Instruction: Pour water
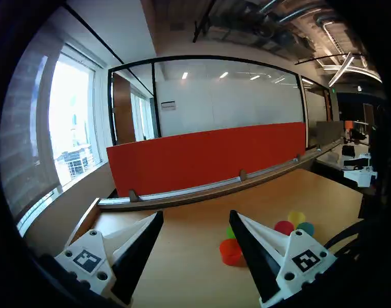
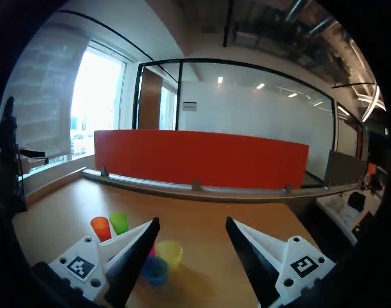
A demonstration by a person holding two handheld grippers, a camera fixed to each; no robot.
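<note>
Both views sat low over the surface point(image 1: 195, 267), facing the orange partition point(image 1: 205, 154): the left gripper view at a slant, the right gripper view squarely. Both shared the cups point(image 2: 168, 252) before it.

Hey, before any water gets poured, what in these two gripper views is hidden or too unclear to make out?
1. Left gripper view: the green cup is mostly behind a finger of the left gripper.
2. Right gripper view: the pink cup shows as a sliver beside a finger of the right gripper.
3. Both views: the low angle hides the cups' insides, so water in them cannot be judged.
4. Right gripper view: the wall sign is too small to read.
</note>
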